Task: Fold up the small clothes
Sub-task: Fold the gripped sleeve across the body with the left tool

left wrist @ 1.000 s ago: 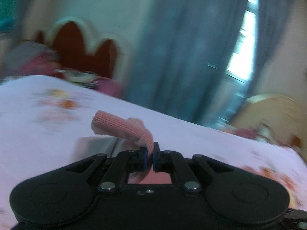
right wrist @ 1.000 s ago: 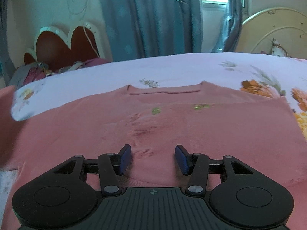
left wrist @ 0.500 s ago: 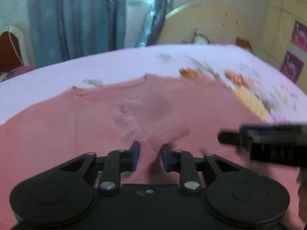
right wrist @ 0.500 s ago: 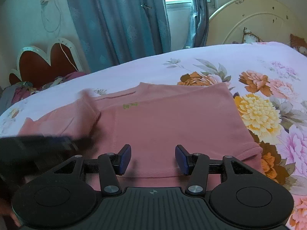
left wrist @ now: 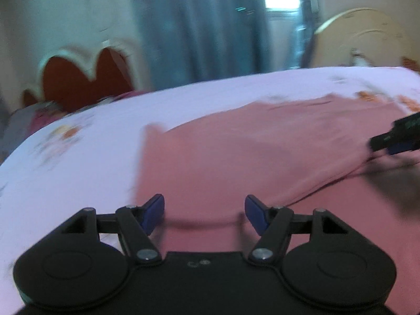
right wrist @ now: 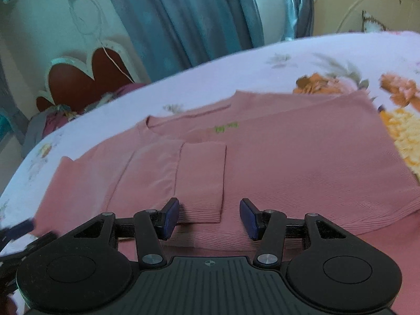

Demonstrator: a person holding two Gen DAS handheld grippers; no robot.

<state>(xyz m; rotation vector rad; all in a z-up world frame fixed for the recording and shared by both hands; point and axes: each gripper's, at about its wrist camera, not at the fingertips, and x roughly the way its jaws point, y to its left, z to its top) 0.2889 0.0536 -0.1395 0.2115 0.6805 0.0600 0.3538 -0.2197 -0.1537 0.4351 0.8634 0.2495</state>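
A pink ribbed sweater (right wrist: 288,162) lies flat on the floral bedsheet (right wrist: 236,68), neckline toward the far side. Its left sleeve (right wrist: 202,178) is folded across the body, cuff toward me. My right gripper (right wrist: 209,218) is open and empty just above the sleeve cuff. My left gripper (left wrist: 204,214) is open and empty over the sweater's left part (left wrist: 236,157). The right gripper's tip (left wrist: 396,137) shows at the right edge of the left wrist view. The left gripper's tip (right wrist: 18,232) shows at the left edge of the right wrist view.
A red scalloped headboard (right wrist: 84,78) with bundled clothes (right wrist: 52,120) stands at the far left. Blue curtains (right wrist: 189,18) and a window hang behind the bed. A cream round headboard (right wrist: 367,8) stands at the far right. Bare sheet (left wrist: 78,157) lies left of the sweater.
My left gripper carried the sleeve over the sweater's body, opened and let it go, then drew back to the left. My right gripper swung slightly and stayed open.
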